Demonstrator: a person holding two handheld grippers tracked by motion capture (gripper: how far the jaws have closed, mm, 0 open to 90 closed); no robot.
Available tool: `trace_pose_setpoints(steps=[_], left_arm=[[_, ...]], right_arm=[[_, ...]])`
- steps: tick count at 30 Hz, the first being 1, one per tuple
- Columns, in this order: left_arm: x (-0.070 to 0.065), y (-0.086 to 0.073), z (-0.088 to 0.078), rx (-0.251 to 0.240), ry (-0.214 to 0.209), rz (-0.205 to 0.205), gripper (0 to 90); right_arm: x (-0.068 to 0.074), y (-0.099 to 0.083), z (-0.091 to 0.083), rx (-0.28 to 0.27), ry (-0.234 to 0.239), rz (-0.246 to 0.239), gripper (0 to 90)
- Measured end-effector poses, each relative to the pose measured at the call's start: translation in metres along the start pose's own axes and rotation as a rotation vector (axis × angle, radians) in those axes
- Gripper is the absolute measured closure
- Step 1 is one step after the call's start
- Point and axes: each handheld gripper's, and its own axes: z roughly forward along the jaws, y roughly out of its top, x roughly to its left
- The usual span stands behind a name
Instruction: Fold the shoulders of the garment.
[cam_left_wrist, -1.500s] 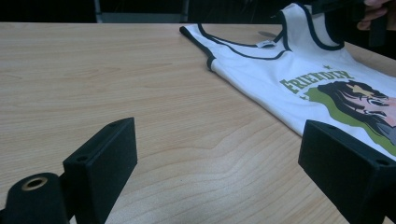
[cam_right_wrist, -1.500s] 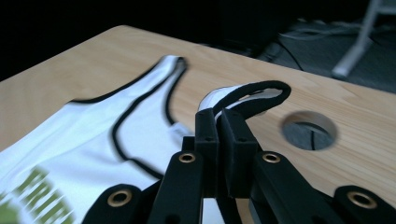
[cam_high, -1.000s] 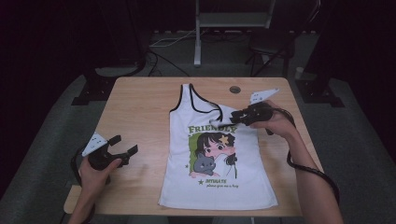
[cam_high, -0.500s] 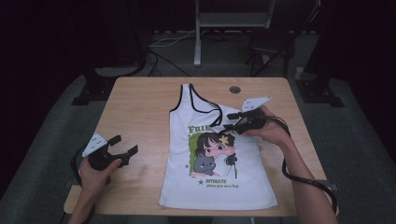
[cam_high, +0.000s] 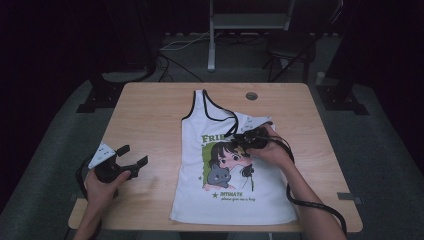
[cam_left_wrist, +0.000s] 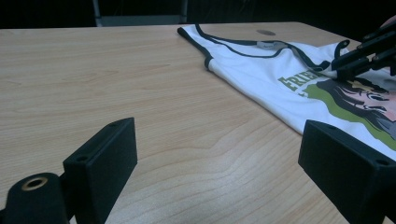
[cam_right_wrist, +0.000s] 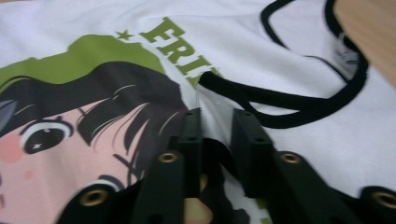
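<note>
The right hand-held gripper (cam_high: 239, 139) has come down and in from the top's right shoulder to the middle of its chest, and its jaws have just been closing. In the right gripper view they stand narrow with a fold of white cloth and the black-trimmed strap (cam_right_wrist: 261, 100) between them, and the pads (cam_right_wrist: 192, 135) look pressed on that cloth, so it is pinching the folded-over strap rather than hovering.

The tank top (cam_high: 220, 175) lies flat on the counter (cam_high: 150, 115), hem towards the person, print side up. Its left strap reaches up towards the far edge; the right strap is doubled over onto the print, just beside the green lettering.

The left hand-held gripper (cam_high: 131, 161) sits well apart, on bare wood at the near left, jaws wide and empty, with nothing between them in the left gripper view either (cam_left_wrist: 215, 154).

My reading: the grip on the strap is now made, so folding is under way, and the next move likely carries this shoulder further across or down the cloth.
</note>
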Motion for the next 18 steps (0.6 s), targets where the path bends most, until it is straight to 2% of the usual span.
trace_pose_setpoints(steps=[2,5,9,11,13,15,16,18], left_arm=[[0.000,0.000,0.000,0.004,0.001,0.005,11.6],[0.000,0.000,0.000,-0.004,0.000,-0.001,11.6],[0.000,0.000,0.000,-0.004,0.000,0.004,11.6],[-0.001,0.000,0.000,0.000,-0.001,0.006,11.6],[0.000,0.000,0.000,0.000,0.000,0.007,11.6],[0.000,0.000,0.000,0.000,-0.001,0.005,11.6],[0.000,0.000,0.000,-0.001,-0.001,0.006,11.6],[0.000,0.000,0.000,-0.002,0.000,0.007,11.6]], right_arm=[[0.000,0.001,-0.003,-0.011,-0.010,0.006,84.6],[-0.001,0.000,-0.008,-0.026,0.022,0.016,86.2],[-0.005,0.001,-0.024,-0.050,0.047,-0.008,86.3],[-0.007,0.003,-0.035,-0.053,0.038,-0.029,86.0],[-0.012,0.005,-0.045,-0.046,0.023,-0.087,85.9],[-0.013,0.007,-0.054,0.002,0.016,-0.162,85.3],[-0.013,0.007,-0.055,0.019,0.019,-0.192,84.7],[-0.011,0.006,-0.058,0.067,0.054,-0.257,82.8]])
